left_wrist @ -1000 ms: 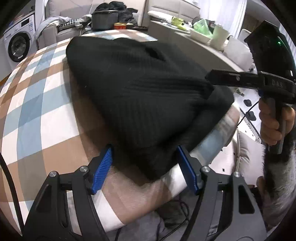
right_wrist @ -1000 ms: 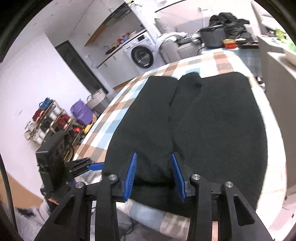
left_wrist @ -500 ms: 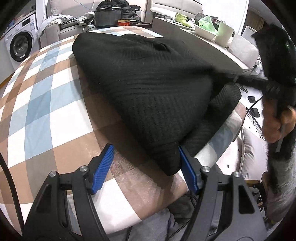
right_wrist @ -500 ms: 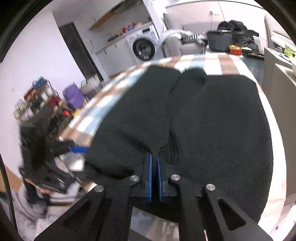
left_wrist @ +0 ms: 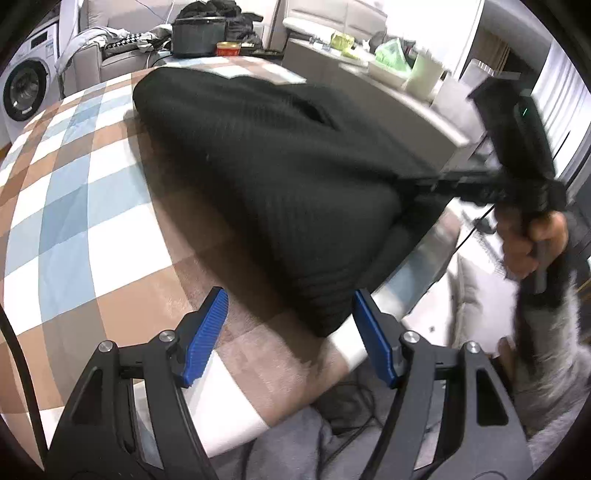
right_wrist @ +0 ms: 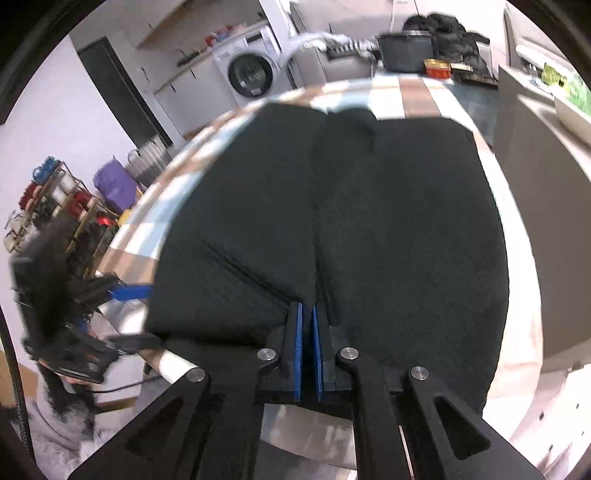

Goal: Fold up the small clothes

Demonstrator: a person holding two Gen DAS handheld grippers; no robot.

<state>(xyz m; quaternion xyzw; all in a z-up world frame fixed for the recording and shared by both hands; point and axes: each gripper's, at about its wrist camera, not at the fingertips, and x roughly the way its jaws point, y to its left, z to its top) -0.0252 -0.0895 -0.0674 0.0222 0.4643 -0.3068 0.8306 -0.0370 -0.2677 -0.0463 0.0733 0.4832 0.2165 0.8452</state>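
A black knit garment (left_wrist: 280, 184) lies on the checked tablecloth (left_wrist: 74, 206); it also fills the right wrist view (right_wrist: 388, 229). My right gripper (right_wrist: 307, 314) is shut on the garment's near edge and lifts it, so the cloth tents up. In the left wrist view the right gripper (left_wrist: 424, 182) pinches that raised edge at the right. My left gripper (left_wrist: 290, 314) is open, its blue pads on either side of the garment's hanging near corner, not closed on it. The left gripper also shows at the left of the right wrist view (right_wrist: 125, 295).
The table's rounded near edge (left_wrist: 369, 354) drops to a grey rug and cables. A dark box (left_wrist: 199, 31) and red tin (left_wrist: 228, 48) stand beyond the far edge. A grey counter (left_wrist: 369, 77) stands at right, a washing machine (right_wrist: 251, 74) behind.
My right gripper has shut on the garment's edge and raised it toward the far side. The left gripper has stayed open and drawn slightly back from the cloth's corner.
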